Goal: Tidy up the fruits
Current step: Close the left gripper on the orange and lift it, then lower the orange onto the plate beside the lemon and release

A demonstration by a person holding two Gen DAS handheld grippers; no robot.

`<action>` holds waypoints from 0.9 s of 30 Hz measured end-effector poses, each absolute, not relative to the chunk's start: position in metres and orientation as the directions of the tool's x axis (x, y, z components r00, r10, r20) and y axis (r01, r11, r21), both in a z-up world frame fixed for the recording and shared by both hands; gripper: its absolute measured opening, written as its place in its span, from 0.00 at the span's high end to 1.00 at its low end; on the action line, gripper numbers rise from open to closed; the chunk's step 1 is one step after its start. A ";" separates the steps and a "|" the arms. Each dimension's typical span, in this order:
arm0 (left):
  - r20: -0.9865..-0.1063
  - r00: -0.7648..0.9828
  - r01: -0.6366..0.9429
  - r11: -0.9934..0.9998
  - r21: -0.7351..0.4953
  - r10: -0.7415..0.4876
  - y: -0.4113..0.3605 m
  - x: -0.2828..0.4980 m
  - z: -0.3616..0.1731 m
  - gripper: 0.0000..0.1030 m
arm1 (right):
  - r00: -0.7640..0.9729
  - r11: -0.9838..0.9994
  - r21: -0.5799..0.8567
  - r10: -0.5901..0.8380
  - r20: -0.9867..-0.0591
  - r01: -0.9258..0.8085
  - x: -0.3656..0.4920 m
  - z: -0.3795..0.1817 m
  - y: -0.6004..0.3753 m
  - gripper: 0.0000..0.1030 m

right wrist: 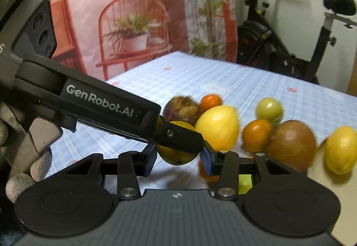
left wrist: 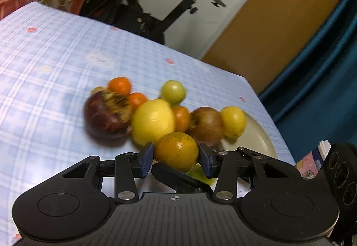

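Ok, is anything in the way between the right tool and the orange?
Yes. The left tool is in the way: one of its fingers lies across the front of the orange, which sits between the right tool's fingers.

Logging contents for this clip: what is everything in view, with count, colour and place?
held orange: 1, yellow-orange, between the grippers
lemons: 2, yellow, one mid-pile, one at plate
tangerines: 3, orange, in pile
green fruit: 1, behind pile
apple: 1, red-brown, by plate
mangosteen: 1, purple, pile's left
plate: 1, cream, right
tablecloth: 1, blue check
exercise bike: 1, black, background
left gripper: black, shut on held orange
right gripper: black, around same fruit, grip unclear
gloved hand: 1, grey, holding left gripper
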State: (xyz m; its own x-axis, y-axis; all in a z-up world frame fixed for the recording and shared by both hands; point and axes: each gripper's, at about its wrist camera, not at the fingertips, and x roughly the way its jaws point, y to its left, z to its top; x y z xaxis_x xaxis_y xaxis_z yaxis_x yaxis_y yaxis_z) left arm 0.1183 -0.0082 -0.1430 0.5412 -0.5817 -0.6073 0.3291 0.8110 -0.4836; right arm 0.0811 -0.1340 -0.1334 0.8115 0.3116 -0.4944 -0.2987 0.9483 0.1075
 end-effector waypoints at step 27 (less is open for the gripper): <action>-0.736 0.415 0.592 0.773 -0.228 -0.534 -0.183 0.168 -0.150 0.52 | 0.876 0.932 0.332 0.037 -0.482 0.144 0.055 -0.135 -0.272 0.56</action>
